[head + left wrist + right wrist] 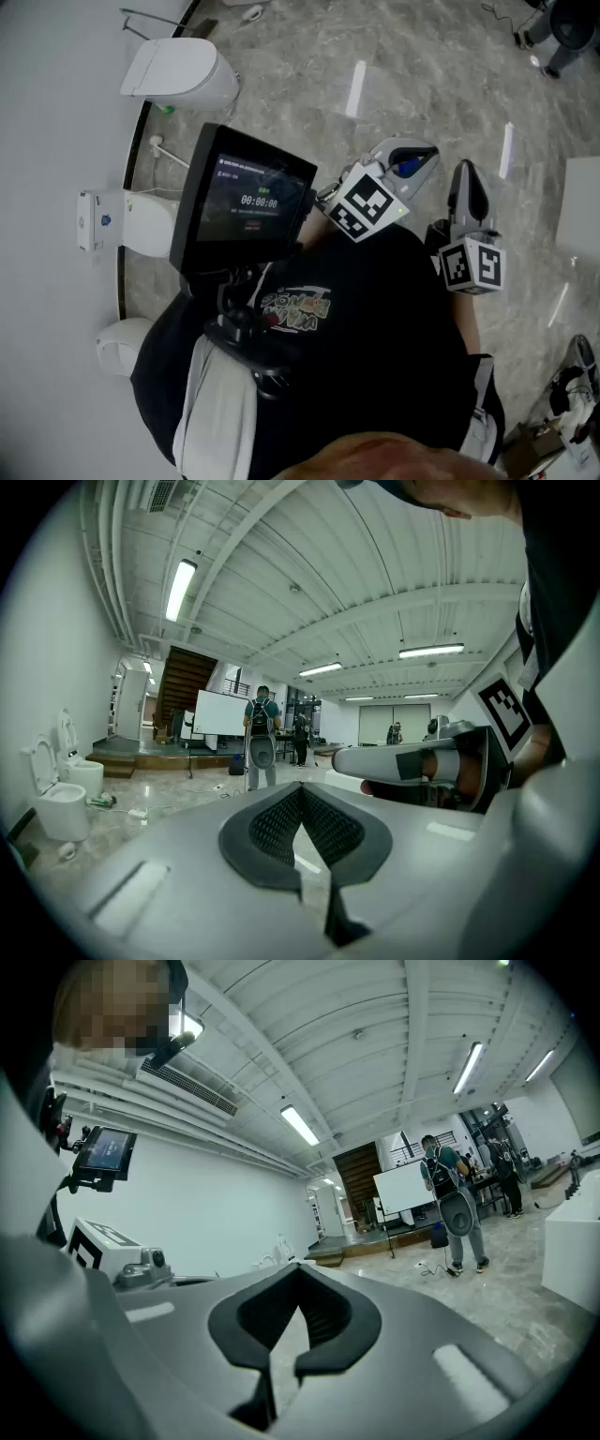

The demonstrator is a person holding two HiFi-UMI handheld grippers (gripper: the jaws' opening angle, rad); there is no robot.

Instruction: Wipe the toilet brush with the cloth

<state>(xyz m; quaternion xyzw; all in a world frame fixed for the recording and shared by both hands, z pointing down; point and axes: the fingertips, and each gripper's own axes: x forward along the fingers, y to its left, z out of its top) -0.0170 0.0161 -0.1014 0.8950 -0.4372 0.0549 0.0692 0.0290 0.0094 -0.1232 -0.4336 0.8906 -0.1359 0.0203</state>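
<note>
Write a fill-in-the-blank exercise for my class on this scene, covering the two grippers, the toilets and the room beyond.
1. The left gripper and the right gripper both have their jaws ____, with nothing between them.
2. In the head view, the toilets stand along the wall at the picture's ____ edge.
3. In the left gripper view, a standing person is in front of a ____ across the room.

Missing words: shut; left; whiteboard
</note>
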